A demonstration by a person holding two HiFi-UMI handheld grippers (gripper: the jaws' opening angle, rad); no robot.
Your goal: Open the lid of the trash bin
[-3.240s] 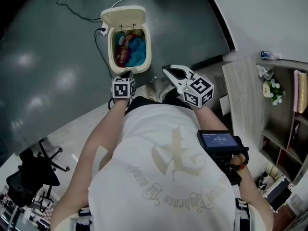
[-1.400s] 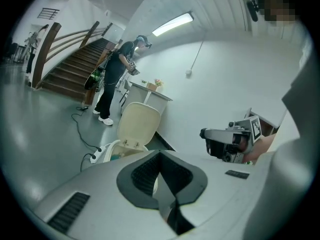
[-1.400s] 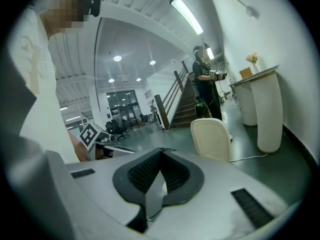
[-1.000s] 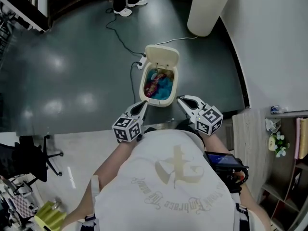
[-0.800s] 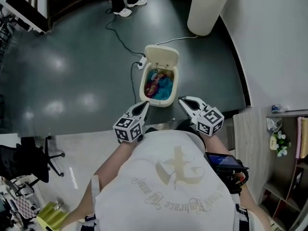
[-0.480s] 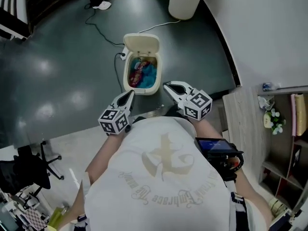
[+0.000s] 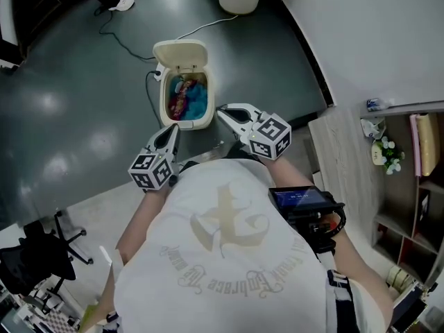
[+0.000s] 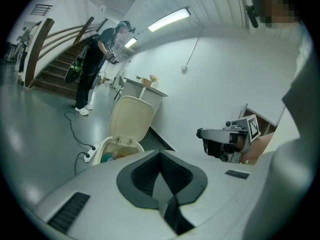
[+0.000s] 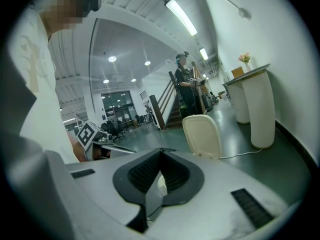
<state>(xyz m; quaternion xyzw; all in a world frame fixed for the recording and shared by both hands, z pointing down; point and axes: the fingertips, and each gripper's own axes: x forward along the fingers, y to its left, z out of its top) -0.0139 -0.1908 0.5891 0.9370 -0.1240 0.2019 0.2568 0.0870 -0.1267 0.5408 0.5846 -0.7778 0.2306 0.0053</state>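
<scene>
- Since both grippers have pulled back toward the chest, left gripper and right gripper sit mid-frame, jaws together, nothing held.
- Left gripper was at the bin's front rim seconds ago; now near it but not touching.
- Bin stands upper centre on the dark floor, coloured rubbish showing inside.
- Lid is tipped up behind, same as before: opening looks done.

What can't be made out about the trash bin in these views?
Trash bin contents, head view: blue and red items, too small to identify.
Bin's inside, left gripper view: mostly hidden behind the left gripper's own body.
Bin's body, right gripper view: hidden behind the right gripper; only the raised lid shows.
</scene>
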